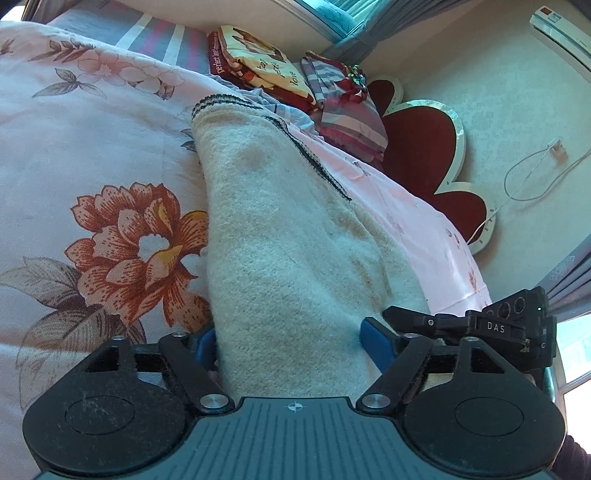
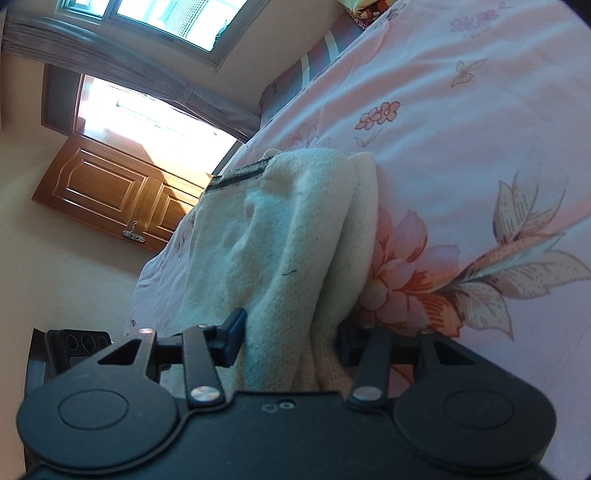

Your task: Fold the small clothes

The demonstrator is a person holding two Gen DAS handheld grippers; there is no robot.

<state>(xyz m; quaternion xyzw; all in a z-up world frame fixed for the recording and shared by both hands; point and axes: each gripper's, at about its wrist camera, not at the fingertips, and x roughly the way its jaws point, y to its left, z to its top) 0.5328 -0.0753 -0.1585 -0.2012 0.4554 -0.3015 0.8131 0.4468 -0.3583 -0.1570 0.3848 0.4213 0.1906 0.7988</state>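
Grippers both low over the bed, aimed along the cloth.

Left gripper (image 1: pixel 288 339): body level at the bottom of its view, blue pads (image 1: pixel 376 341) spread wide. Cream knit cloth (image 1: pixel 280 236) runs up between the fingers and fills the gap; both pads sit against its sides. Wide gap, but cloth bunched in it, so it looks clamped on a thick fold. Right gripper's nose (image 1: pixel 480 325) shows just beside the left one's right finger, touching or nearly so, can't tell which.

Right gripper (image 2: pixel 288 339): pads (image 2: pixel 232 338) also well apart, with the same cloth (image 2: pixel 295 229) bunched between them in two or three layers. Right-side pad is mostly hidden behind the fold. Reads as pinching the folded end.

Cloth lies on the pink floral sheet (image 1: pixel 74 147), folded lengthwise into a long strip running away from both grippers. Dark striped hem (image 1: pixel 314 155) at the far end, along one edge. Big orange flower print (image 1: pixel 136 251) on the sheet just beside the strip.

Farther off: stack of folded fabrics (image 1: pixel 266 70) at the head of the bed, then a red headboard (image 1: pixel 424 147). Right view: wooden door (image 2: pixel 110 192), bright window (image 2: pixel 177 18) above.
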